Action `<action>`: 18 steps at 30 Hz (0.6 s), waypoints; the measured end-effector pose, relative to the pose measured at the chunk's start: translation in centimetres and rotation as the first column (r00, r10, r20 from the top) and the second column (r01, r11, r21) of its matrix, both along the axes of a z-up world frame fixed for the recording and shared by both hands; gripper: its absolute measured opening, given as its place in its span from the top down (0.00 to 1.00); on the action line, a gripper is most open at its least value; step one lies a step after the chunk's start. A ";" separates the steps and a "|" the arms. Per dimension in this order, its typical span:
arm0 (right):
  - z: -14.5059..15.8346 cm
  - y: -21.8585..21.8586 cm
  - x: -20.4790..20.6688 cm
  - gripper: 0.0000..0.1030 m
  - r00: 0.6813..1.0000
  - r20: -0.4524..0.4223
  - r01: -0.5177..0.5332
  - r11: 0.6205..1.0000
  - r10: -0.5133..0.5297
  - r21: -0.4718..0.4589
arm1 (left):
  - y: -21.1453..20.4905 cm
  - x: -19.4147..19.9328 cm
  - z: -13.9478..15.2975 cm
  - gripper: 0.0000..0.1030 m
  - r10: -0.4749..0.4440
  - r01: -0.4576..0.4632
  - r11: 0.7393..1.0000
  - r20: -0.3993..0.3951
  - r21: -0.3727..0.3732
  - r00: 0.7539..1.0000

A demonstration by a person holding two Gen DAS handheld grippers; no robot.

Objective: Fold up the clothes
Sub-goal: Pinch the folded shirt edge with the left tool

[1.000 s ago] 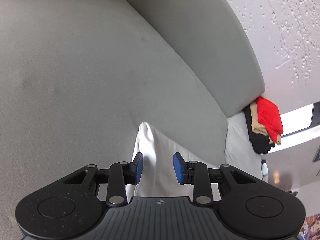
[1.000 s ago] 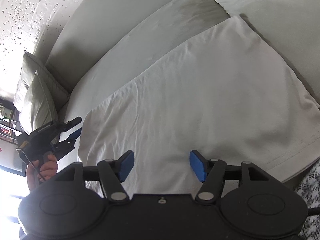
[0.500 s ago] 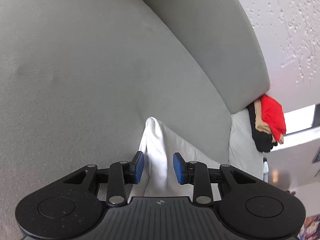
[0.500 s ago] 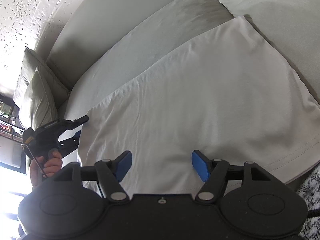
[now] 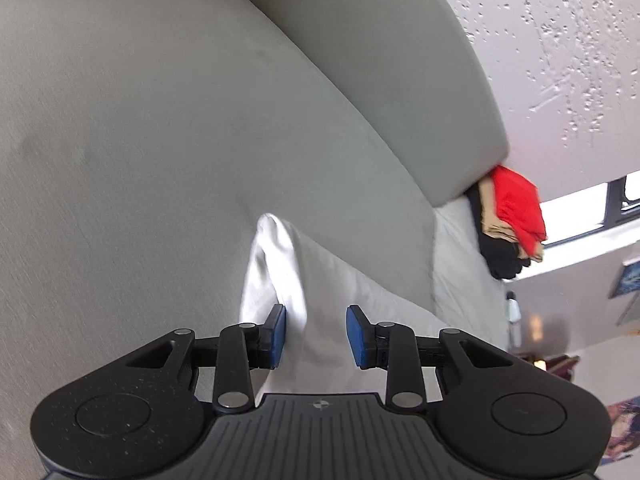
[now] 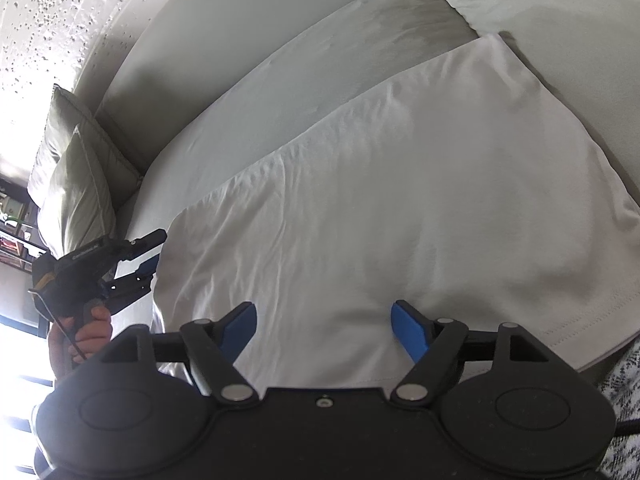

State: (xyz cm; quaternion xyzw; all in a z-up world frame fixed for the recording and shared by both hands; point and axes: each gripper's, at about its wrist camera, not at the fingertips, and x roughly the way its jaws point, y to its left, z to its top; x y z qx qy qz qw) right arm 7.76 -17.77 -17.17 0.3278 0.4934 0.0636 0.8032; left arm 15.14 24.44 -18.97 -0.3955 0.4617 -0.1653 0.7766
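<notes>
A white shirt (image 6: 400,184) lies spread flat on the grey sofa seat (image 6: 280,80), its stitched hem at the lower right. My right gripper (image 6: 324,320) hovers over the shirt's near edge. Its jaws are opening wide, and no cloth is pinched between the blue pads. My left gripper (image 6: 150,252), held by a hand (image 6: 88,328), sits at the shirt's left corner. In the left wrist view the left gripper (image 5: 316,320) is open part-way. A raised fold of the white shirt (image 5: 328,280) runs between the pads, touching the left one.
The sofa backrest (image 5: 380,60) curves behind the seat (image 5: 160,160). A pile of red, tan and black clothes (image 5: 516,208) rests at its far end. Pale cushions (image 6: 68,184) stand at the other end. Speckled fabric (image 6: 624,372) shows at the lower right.
The right gripper's jaws have spread wider over the shirt. The left gripper has tilted slightly, with the cloth fold still between its pads.
</notes>
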 end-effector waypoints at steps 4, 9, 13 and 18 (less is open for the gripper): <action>0.0 0.3 0.0 0.28 1.000 0.004 -0.007 1.000 0.007 -0.010 | -0.6 0.8 -0.4 0.71 -0.030 0.030 1.000 -0.048 0.009 0.998; -0.1 0.2 -0.1 0.27 1.000 0.008 -0.004 1.000 0.004 -0.004 | -0.3 1.9 -1.4 0.71 0.002 -0.008 0.997 -0.088 -0.072 0.996; 0.0 0.2 -0.1 0.26 1.000 0.009 -0.007 1.000 0.007 -0.005 | 0.2 2.9 -2.6 0.72 0.046 -0.061 0.985 -0.091 -0.163 0.995; 0.0 -0.1 -0.4 0.26 1.000 0.014 0.023 1.000 -0.023 0.020 | 0.8 4.0 -3.4 0.72 0.112 -0.129 0.958 -0.078 -0.257 0.991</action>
